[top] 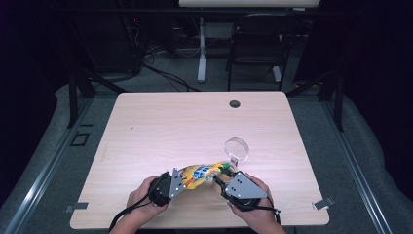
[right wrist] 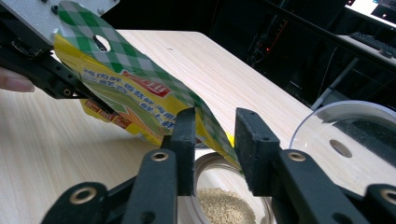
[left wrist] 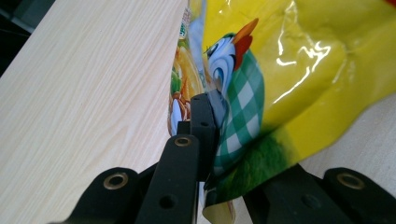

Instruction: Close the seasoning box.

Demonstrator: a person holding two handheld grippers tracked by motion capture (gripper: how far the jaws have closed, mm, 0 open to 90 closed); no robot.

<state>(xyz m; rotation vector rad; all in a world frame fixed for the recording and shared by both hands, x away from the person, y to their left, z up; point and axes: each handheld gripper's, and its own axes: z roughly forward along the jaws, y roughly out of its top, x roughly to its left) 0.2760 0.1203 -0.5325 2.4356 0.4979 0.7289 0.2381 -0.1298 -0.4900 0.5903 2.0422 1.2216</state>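
Gripping the yellow bag (top: 198, 174) at its lower end, the left gripper (top: 171, 184) has its jaws clamped tight on the foil, as the left gripper view shows (left wrist: 243, 93). That bag hangs tilted just above the near edge of the wooden table (top: 195, 122), stretched between both hands. At the bag's other end sits the right gripper (right wrist: 212, 140), its jaws parted around the bag's edge without pressing on it. Directly under that end of the bag stands a clear jar (right wrist: 224, 200) with pale grains in its bottom. Just beyond the bag on the table lies the jar's clear round lid (top: 236, 148). Far from the bag, near the table's back edge, is a dark cable hole (top: 235, 104). A black chair (top: 255, 41) stands beyond the table.
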